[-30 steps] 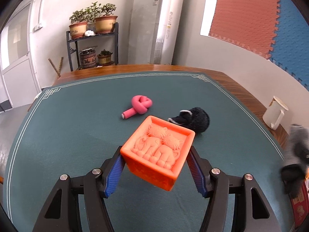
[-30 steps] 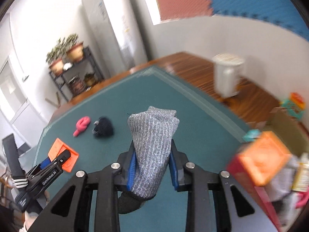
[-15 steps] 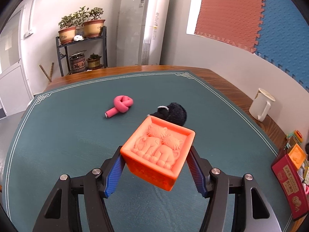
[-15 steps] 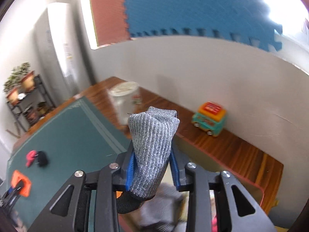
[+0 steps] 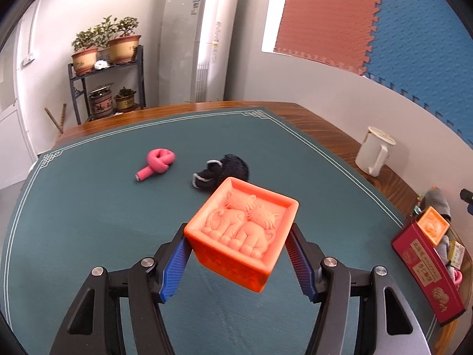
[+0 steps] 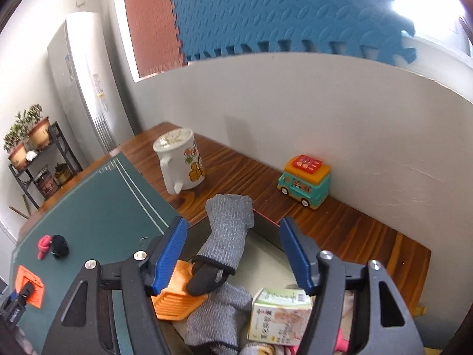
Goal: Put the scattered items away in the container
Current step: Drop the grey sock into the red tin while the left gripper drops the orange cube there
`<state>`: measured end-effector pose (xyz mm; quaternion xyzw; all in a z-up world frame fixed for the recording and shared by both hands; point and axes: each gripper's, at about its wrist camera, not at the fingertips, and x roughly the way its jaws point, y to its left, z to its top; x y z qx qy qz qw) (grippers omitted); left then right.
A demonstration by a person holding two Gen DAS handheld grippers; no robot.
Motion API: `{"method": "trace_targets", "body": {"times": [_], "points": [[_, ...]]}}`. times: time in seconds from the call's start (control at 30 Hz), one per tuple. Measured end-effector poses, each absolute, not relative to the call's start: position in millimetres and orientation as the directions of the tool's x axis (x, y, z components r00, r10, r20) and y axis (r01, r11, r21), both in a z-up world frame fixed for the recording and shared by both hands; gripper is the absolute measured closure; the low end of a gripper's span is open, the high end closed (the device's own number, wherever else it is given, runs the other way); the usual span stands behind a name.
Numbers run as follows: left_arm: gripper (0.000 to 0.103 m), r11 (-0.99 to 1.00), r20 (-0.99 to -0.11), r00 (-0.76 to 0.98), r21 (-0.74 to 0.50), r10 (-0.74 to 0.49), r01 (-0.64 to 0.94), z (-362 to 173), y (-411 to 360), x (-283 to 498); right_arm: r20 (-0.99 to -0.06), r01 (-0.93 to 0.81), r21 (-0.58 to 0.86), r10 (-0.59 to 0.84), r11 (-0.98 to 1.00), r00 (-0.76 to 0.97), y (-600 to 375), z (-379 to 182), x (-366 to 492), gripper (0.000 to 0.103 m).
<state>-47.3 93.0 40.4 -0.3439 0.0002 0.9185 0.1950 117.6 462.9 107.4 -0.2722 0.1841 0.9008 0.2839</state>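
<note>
My left gripper (image 5: 238, 259) clamps the squishy orange rubber cat-embossed block (image 5: 242, 230) by its sides above the table. Right gripper (image 6: 233, 256) jaws are opening, floppy grey knit sock (image 6: 229, 230) dropping free into the container (image 6: 266, 254).

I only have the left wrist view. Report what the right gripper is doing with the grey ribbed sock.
Observer: The right gripper has its jaws opening. The grey ribbed sock stands between the blue pads, touching neither, over the open container.
Operator: Say what the sock lands on.
Observer: Its black toe lies against an orange ridged plastic block inside the container.
Operator: Name anything beyond the container.
Observer: A teal and orange toy bus stands on the bare wooden tabletop, close to the wall.
</note>
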Motion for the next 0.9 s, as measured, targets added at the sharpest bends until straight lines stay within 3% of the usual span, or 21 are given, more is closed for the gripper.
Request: {"method": "trace_targets", "body": {"times": [0.4,0.9], "points": [[0.038,-0.844,-0.637,-0.603,-0.149,0.480,-0.515,50.0,156.3,3.8,-0.562,-0.593,0.258,0.380,-0.763,-0.734,476.8,102.8,170.9,0.034],[0.038,-0.651,-0.640,-0.441,-0.125,0.629,-0.749,80.8,297.7,82.1,-0.520,-0.573,0.369,0.348,-0.732,-0.780,513.3,88.8,222.6,0.033]]}}
